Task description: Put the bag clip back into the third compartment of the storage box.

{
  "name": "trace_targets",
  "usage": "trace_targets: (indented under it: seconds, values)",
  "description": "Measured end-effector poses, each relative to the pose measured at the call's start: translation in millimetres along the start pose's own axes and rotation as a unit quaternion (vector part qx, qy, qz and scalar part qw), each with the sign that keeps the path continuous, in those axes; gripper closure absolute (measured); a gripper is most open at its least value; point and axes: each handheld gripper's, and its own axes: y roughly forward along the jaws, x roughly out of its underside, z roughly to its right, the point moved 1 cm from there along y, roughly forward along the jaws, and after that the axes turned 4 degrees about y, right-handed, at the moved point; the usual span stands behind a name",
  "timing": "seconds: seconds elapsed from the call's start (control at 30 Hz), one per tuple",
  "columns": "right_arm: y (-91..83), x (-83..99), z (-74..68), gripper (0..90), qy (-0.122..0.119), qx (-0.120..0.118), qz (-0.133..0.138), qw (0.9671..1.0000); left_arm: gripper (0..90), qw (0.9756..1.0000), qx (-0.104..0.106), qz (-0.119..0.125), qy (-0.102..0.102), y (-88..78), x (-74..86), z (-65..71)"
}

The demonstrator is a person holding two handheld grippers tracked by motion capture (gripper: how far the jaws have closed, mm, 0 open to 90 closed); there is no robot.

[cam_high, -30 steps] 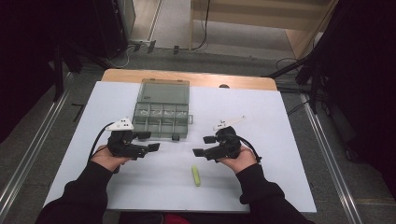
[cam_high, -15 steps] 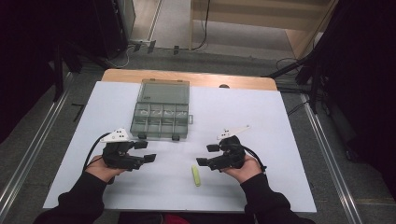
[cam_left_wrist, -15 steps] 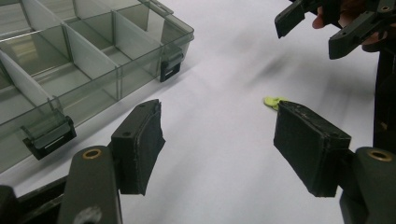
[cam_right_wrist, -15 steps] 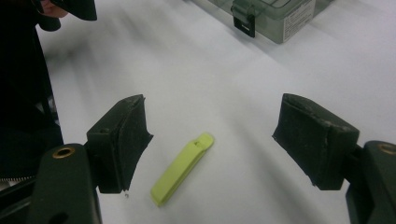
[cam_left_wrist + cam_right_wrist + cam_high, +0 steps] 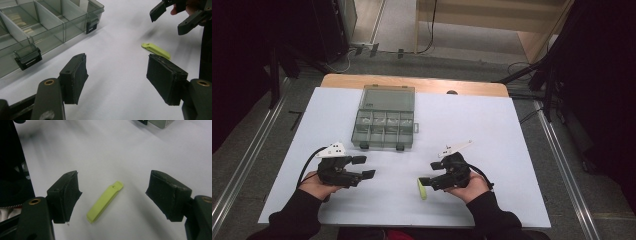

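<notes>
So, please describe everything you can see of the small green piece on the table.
The green piece is a slim, flat, yellow-green bar that looks like plastic, with a small notch near one end. It lies flat on the white table, in front of the open compartment box and apart from it. Nothing touches it. The right hand-held gripper is beside it with jaws open, the bar lying between them in the right gripper view; the left hand-held gripper is farther away, also open.
</notes>
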Motion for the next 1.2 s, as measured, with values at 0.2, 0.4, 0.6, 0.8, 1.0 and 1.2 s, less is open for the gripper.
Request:
trace_targets:
  seconds: [0.2,0.4,0.6,0.8,1.0,1.2]
  values:
    - [7.5,0.4,-3.1,28.0,-0.006,0.015,-0.02,0.9997,32.2,1.0,0.0,0.002,-0.005,-2.9,1.3,-1.4]
    - [15.0,0.2,-6.1,30.1,-0.007,0.018,-0.042,0.9989,32.2,0.9999,-0.005,0.0,-0.012,-5.4,4.5,-4.2]
    - [22.7,0.8,-8.8,32.9,-0.01,0.023,-0.056,0.9981,32.2,0.9998,-0.011,-0.005,-0.012,-6.3,7.4,-4.3]
    - [28.6,2.2,-11.7,36.6,-0.011,0.035,-0.069,0.997,32.2,0.9998,-0.014,-0.01,-0.011,-7.1,9.5,-4.5]
    - [31.3,4.0,-13.0,43.1,-0.007,0.044,-0.08,0.9958,32.2,0.9998,-0.015,-0.01,-0.012,-7.9,10.5,-4.4]
    - [33.6,7.0,-18.8,48.5,-0.015,0.065,-0.083,0.9943,32.2,0.9996,-0.015,-0.02,-0.01,-4.8,11.2,-4.4]
